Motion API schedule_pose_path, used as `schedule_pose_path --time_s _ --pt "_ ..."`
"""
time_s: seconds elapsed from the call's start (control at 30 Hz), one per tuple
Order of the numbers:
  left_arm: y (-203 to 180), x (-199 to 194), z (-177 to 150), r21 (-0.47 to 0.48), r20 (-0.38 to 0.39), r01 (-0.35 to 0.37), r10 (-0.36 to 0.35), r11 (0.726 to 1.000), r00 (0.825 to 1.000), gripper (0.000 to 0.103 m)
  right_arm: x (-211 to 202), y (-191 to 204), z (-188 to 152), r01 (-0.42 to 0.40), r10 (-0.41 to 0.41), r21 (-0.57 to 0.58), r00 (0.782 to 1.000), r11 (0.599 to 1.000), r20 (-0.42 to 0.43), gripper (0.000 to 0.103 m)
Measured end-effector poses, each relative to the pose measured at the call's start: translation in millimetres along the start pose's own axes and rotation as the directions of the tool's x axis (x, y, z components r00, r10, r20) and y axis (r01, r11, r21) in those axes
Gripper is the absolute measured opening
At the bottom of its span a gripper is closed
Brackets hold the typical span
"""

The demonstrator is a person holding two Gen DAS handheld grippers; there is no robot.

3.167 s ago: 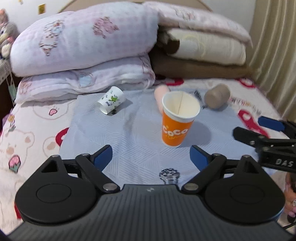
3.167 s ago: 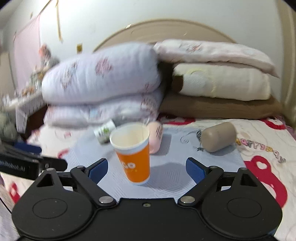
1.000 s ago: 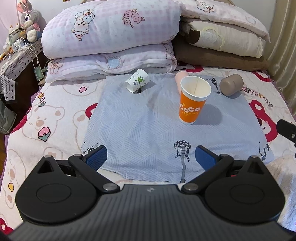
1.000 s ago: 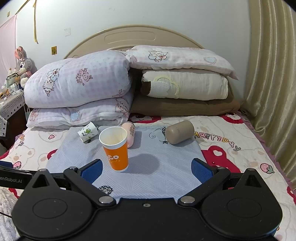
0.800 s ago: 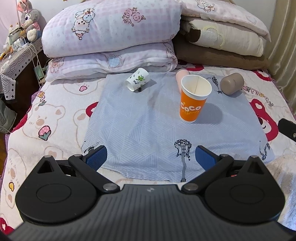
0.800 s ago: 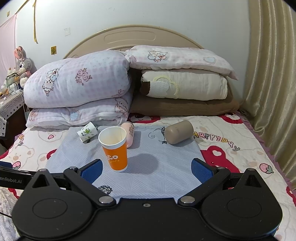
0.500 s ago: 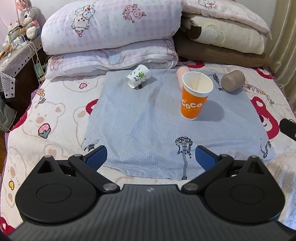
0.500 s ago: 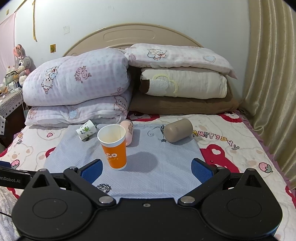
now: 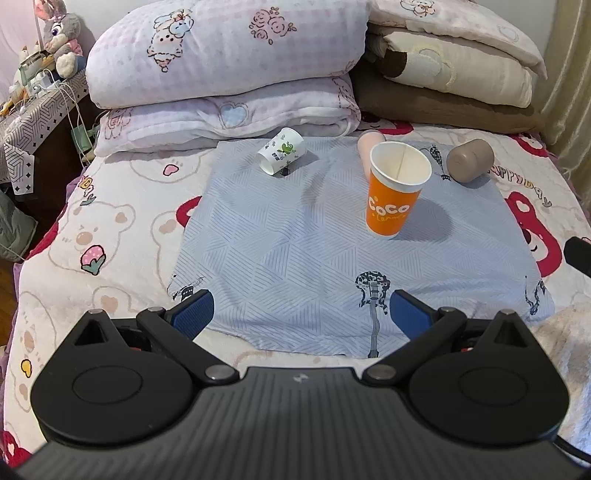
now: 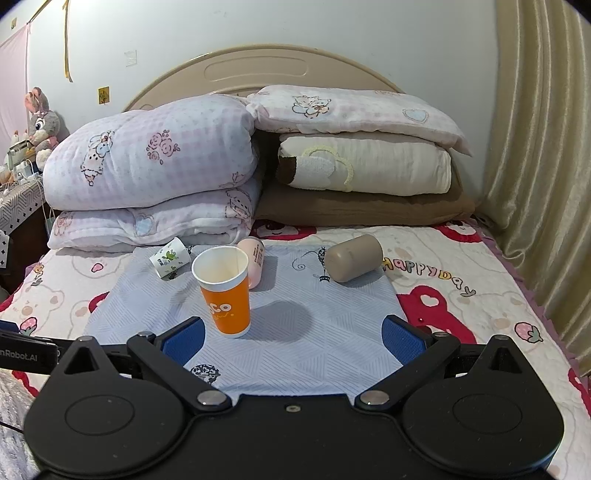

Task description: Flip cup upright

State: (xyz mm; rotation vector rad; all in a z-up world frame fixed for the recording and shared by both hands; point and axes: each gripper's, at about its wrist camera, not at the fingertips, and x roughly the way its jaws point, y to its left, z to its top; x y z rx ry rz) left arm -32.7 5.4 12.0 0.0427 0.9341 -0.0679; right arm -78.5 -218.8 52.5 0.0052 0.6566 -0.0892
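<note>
An orange paper cup (image 9: 395, 192) stands upright on the blue cloth (image 9: 295, 251); it also shows in the right wrist view (image 10: 226, 291). A white cup with green print (image 9: 280, 155) lies on its side at the cloth's far left. A pink cup (image 10: 253, 264) lies behind the orange one. A brown cup (image 9: 470, 160) lies on its side at the far right. My left gripper (image 9: 301, 317) is open and empty, well short of the cups. My right gripper (image 10: 293, 338) is open and empty, near the orange cup.
Stacked pillows and folded blankets (image 10: 155, 166) line the headboard behind the cloth. A curtain (image 10: 543, 166) hangs on the right. A side table with a plush rabbit (image 9: 55, 29) stands at the left. The bedspread (image 9: 110, 229) surrounds the cloth.
Both grippers have pulled back from the orange cup over the last seconds, and it stays upright. In the last second both views drifted only slightly.
</note>
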Motion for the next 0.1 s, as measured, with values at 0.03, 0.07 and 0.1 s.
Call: schedule_pose_path --time_s 0.03,0.07,0.1 --pt "-0.3 0.1 0.3 0.001 -0.001 -0.001 0.001 1.0 1.0 0.103 0.0 0.1 0.0 0.0 0.0 0.001 1.0 1.0 0.0 0.103" --pt "-0.4 0.2 0.3 0.002 -0.003 -0.001 0.001 1.0 1.0 0.103 0.3 -0.3 -0.1 0.0 0.0 0.001 1.0 1.0 -0.001 0.103" --pt "-0.3 0.1 0.5 0.001 -0.003 -0.002 0.002 1.0 1.0 0.103 0.4 -0.8 -0.3 0.0 0.0 0.001 1.0 1.0 -0.002 0.103"
